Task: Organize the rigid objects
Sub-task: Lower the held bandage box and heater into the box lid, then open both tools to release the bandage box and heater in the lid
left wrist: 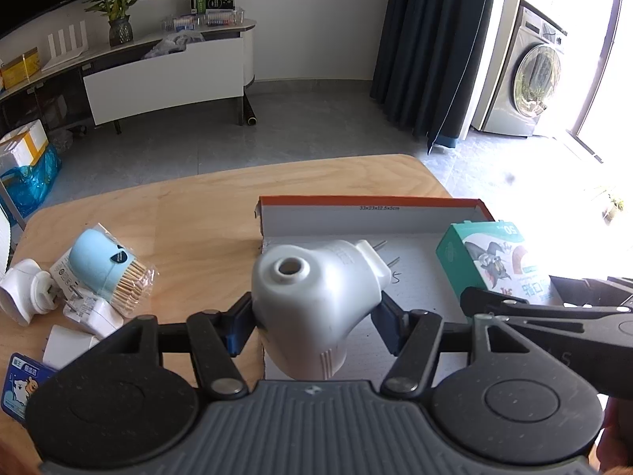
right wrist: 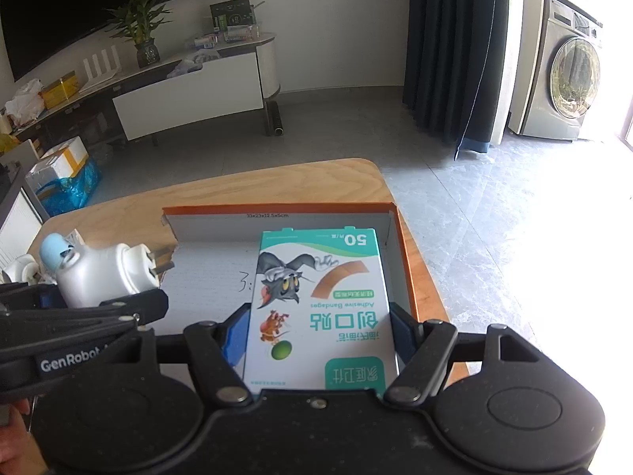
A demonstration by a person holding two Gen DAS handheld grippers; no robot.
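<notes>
Far-left clutter: a white plug adapter (left wrist: 21,297), a blue toothpick holder (left wrist: 101,267) in clear wrap, two small white chargers (left wrist: 97,314) and a blue card (left wrist: 18,386) are lying together on the left part of the desk (left wrist: 190,221), well apart from the box.

Left tool: the left tool (left wrist: 314,326) is gripping a white plug-in device (left wrist: 316,301) between its blue pads, closed to the width of that body; it is hanging over the near left edge of the tray.

Plug-in device: its round opening is facing up and toward the camera, and its two metal prongs (left wrist: 385,255) are pointing away, over the tray floor. In the right wrist view the same device (right wrist: 101,275) is showing at the left, prongs aimed right.

Tray: a shallow cardboard box lid (left wrist: 356,213) with an orange outer rim and white inside is sitting on the right half of the desk; handwriting is showing on its floor.

Right tool: the right tool (right wrist: 318,336) is clamping a green and white box of adhesive bandages (right wrist: 320,301), its fingers pressing on the two long sides.

Bandage box: it is being held flat-face up inside the right part of the tray, cartoon print upside down to the camera; whether it is touching the tray floor cannot be told.
</notes>
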